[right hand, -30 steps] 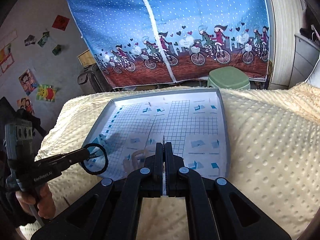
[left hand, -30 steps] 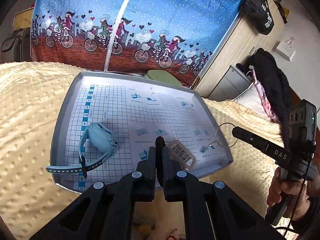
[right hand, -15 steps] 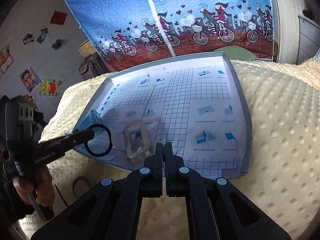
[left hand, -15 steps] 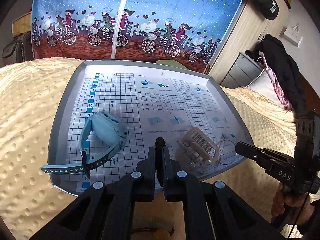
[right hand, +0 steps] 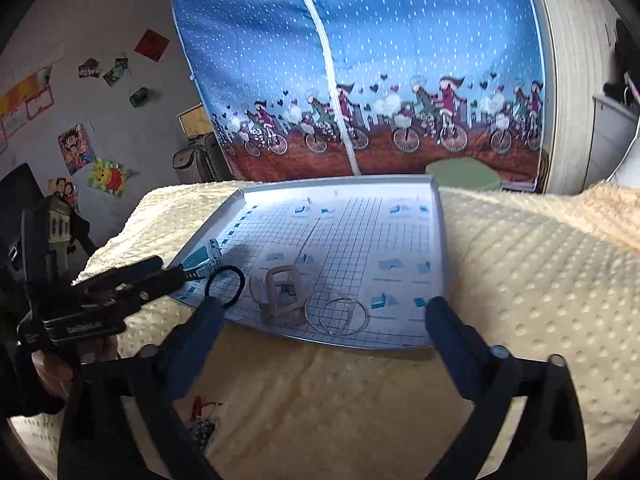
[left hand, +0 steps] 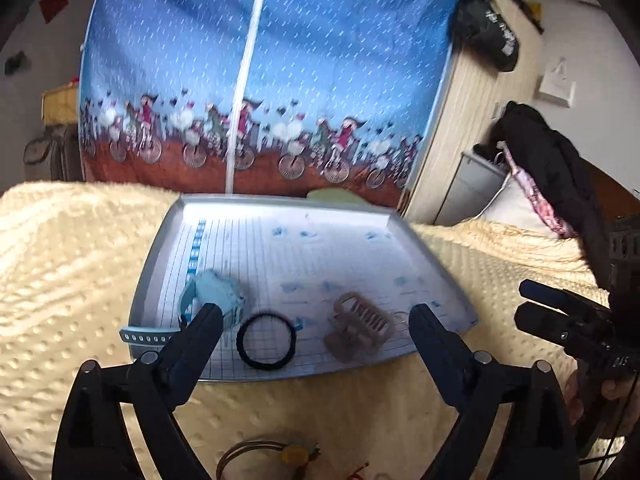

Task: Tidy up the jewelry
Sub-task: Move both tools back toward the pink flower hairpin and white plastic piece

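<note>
A grey tray lined with grid paper rests on the cream blanket. On its near part lie a pale blue watch, a black hair tie, a beige hair clip and thin wire hoops. My left gripper stands open and holds nothing, just short of the tray's near edge, its tips to either side of the hair tie and clip. My right gripper is open too, with the hoops lying free beyond its tips. Each gripper also shows in the other view, the left gripper and the right gripper.
Loose trinkets lie on the blanket in front of the tray: a ring with a yellow charm and a red piece. Behind the bed are a blue bicycle-print fabric, a green stool and a wooden cupboard.
Both grippers have opened and pulled back from the tray. The hair tie left the left gripper and the hoops left the right; both now lie on the tray.
</note>
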`<state>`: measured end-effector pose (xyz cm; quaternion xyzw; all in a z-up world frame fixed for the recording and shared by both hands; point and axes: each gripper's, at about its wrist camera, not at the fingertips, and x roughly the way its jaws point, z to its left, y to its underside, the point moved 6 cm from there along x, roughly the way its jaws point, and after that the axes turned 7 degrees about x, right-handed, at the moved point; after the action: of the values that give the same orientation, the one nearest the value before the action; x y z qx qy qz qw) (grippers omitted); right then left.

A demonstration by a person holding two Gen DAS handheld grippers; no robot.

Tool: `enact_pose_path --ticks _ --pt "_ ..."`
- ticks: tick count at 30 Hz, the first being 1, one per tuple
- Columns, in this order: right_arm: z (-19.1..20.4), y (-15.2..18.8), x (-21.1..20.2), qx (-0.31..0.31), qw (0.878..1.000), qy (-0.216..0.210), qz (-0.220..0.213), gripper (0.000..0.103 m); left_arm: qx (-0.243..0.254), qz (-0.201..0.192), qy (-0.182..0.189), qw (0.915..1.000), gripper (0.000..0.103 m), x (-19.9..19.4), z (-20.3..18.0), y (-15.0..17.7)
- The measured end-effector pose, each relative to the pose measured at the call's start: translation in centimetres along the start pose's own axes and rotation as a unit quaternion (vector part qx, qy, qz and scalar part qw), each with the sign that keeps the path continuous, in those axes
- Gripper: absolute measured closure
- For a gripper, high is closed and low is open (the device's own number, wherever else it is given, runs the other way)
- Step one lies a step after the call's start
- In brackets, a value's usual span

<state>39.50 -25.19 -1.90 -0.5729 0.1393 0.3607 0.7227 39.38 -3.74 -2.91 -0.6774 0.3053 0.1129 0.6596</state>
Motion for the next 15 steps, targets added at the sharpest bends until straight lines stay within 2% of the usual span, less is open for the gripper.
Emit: enact_pose_path --ticks 1,3,8,12,15 --pt "0.0 0.0 -0.8 -0.007 1.0 0.003 -0.003 0.002 0.003 -0.006 -0.006 1.0 0.002 -0.7 -0.3 -0.1" --pt "0.1 0.3 -2.5 -0.021 1.0 0.009 -0.008 0.002 -0.001 -0.025 -0.022 0.9994 0.001 -2.5 -0.5 -0.4" --pt "0.4 1.0 -7.1 -0.045 0.999 0.021 -0.014 0.002 -0.022 -0.068 -0.029 0.997 0.0 -6.8 -0.7 -0.2" --pt "0.4 2.3 -10.4 -0.032 0.999 0.025 -0.005 0.002 -0.041 -0.072 -0.017 0.9965 0.0 -9.5 -0.8 0.9" --pt "0.5 3.7 -11.6 -0.018 0.999 0.027 0.017 0.002 -0.033 -0.069 -0.027 0.9967 0.0 -11.0 -0.8 2.1"
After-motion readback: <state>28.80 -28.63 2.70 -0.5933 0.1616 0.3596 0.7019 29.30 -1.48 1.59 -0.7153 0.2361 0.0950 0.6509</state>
